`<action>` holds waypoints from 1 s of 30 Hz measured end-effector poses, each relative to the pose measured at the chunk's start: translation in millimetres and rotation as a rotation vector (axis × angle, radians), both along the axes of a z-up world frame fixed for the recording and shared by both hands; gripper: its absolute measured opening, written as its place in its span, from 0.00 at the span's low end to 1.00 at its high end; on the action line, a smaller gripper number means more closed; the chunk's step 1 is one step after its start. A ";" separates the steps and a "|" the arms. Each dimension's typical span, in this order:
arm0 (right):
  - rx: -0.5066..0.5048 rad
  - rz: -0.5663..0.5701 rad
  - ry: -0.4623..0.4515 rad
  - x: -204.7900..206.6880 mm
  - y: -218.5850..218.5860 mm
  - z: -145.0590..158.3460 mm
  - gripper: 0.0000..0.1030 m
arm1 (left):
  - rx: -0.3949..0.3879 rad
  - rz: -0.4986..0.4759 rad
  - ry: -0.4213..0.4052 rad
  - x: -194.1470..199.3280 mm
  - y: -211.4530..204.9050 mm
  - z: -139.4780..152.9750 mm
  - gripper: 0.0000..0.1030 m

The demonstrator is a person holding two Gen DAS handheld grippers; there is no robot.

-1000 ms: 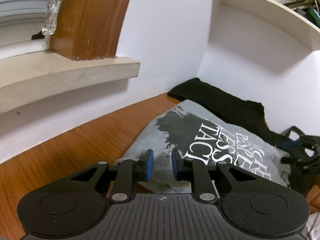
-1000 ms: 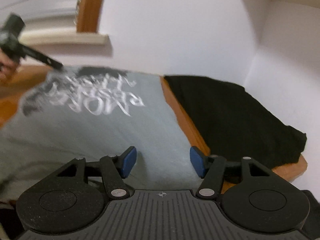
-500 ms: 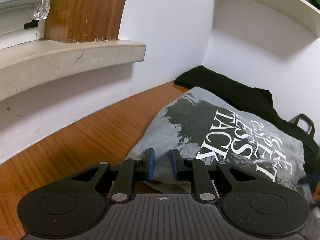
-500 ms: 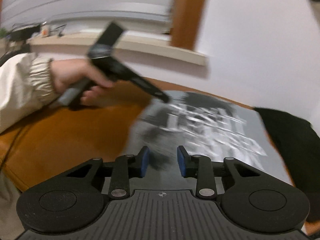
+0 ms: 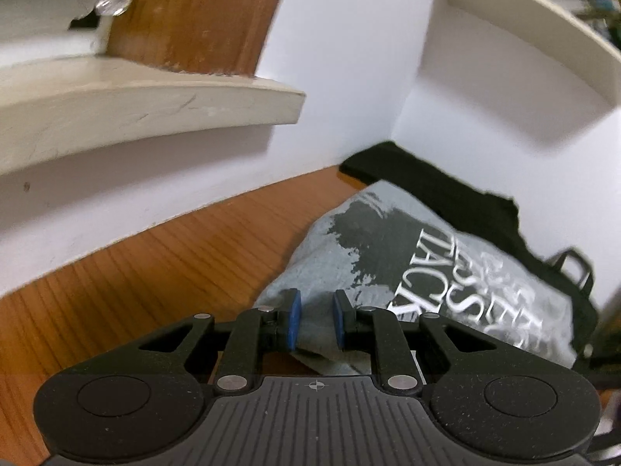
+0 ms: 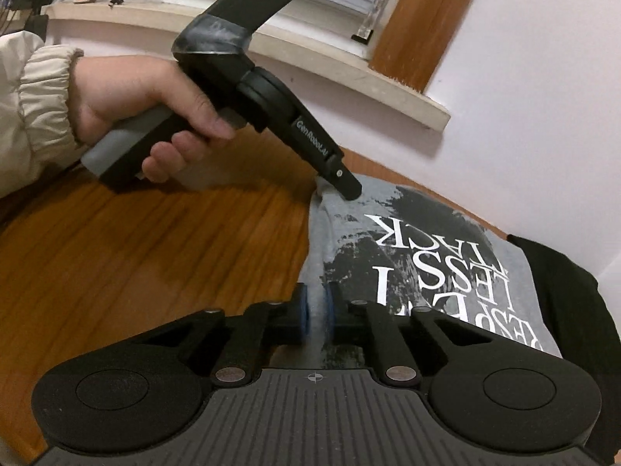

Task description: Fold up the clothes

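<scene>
A grey T-shirt (image 6: 427, 264) with white lettering on a dark print lies folded on the wooden table; it also shows in the left wrist view (image 5: 407, 256). My right gripper (image 6: 316, 308) is shut on the shirt's left edge near its front corner. My left gripper (image 5: 315, 320) is shut on the same edge at the far corner, with cloth between its blue pads. In the right wrist view, the left gripper's tip (image 6: 347, 188) pinches that far corner, held by a hand in a cream sleeve.
A black garment (image 6: 562, 291) lies to the right of the grey shirt, against the white wall. A window sill (image 5: 147, 105) juts over the table's far side. A shelf with books (image 5: 543, 11) is at the upper right. Bare wooden table (image 6: 155, 256) lies to the left.
My right gripper swung from the shirt's right side to its left edge and closed on it. My left gripper stayed pinched on the far corner, shifting only slightly.
</scene>
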State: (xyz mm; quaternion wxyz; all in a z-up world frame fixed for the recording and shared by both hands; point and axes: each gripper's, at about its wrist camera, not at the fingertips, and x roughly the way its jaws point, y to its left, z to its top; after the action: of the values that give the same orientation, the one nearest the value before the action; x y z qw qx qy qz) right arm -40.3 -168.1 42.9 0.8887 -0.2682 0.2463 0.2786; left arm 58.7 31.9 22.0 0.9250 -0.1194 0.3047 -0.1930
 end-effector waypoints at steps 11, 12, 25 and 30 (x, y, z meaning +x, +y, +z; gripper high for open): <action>0.053 0.086 0.104 -21.6 -20.4 -0.3 0.02 | 0.056 0.028 -0.002 1.4 -0.5 3.8 0.19; 0.055 0.097 0.122 -23.5 -22.8 -1.4 0.01 | 0.056 0.028 -0.004 0.7 -0.2 4.6 0.19; 0.314 -0.112 0.100 55.4 -156.4 36.0 0.61 | 0.063 0.069 0.024 -1.4 7.9 3.5 0.61; 0.412 -0.227 0.245 161.5 -205.3 19.7 0.63 | 0.094 0.035 0.029 3.7 1.8 3.9 0.70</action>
State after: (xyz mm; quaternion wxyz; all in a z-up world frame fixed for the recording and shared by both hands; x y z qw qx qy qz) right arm 121.2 -373.4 62.7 0.9137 -0.0168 0.3184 0.2519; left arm 62.4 33.6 25.9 0.9283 -0.0839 0.3248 -0.1607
